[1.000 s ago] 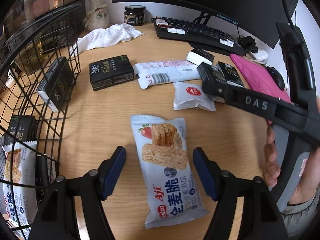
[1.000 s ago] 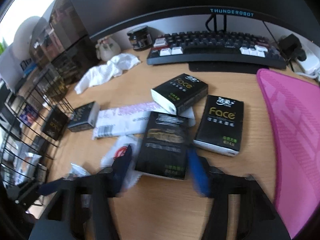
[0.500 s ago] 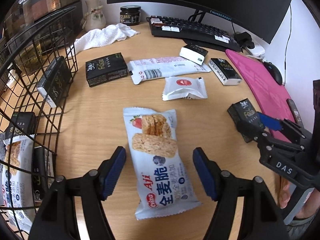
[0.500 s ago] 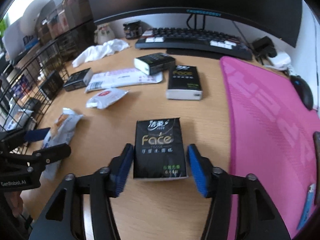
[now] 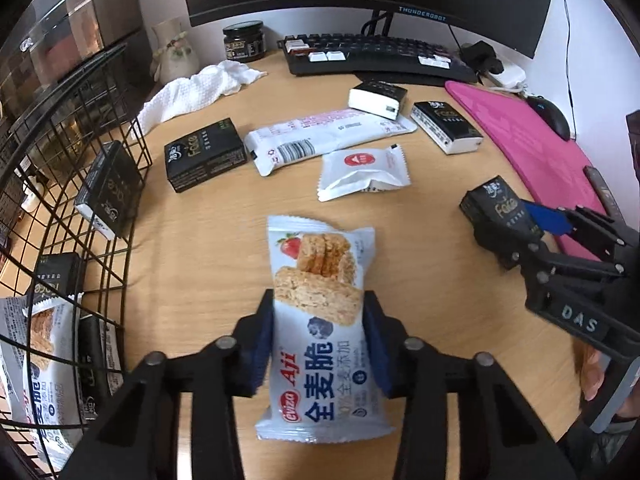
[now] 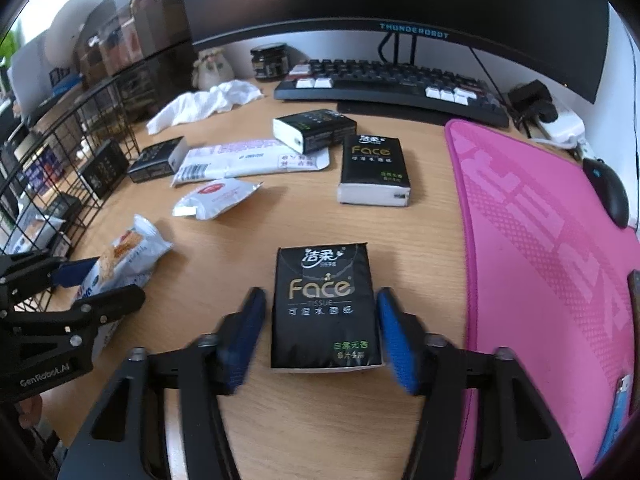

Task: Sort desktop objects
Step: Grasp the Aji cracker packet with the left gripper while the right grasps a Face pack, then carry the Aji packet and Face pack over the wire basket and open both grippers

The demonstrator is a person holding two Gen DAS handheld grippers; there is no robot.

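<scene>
My left gripper (image 5: 318, 336) is shut on a white Aji oat-cracker packet (image 5: 320, 320) over the wooden desk; it also shows in the right wrist view (image 6: 120, 260). My right gripper (image 6: 320, 320) is open, its blue pads (image 6: 394, 340) on either side of a black Face tissue pack (image 6: 324, 308) lying on the desk, with small gaps. That pack shows in the left wrist view (image 5: 496, 212) beside the right gripper (image 5: 520, 224). Other black tissue packs (image 6: 374, 168) (image 5: 204, 154), a long white packet (image 5: 320, 140) and a small white pouch (image 5: 362, 168) lie further back.
A black wire basket (image 5: 60, 200) at the left holds tissue packs and a cracker packet. A pink mouse mat (image 6: 540, 240) with a mouse (image 6: 608, 192) is at the right. A keyboard (image 6: 392, 88), monitor, jar (image 5: 242, 42) and white cloth (image 5: 200, 88) stand at the back.
My left gripper has closed on the cracker packet, which it only straddled before. My right gripper has set itself around the near tissue pack and narrowed slightly.
</scene>
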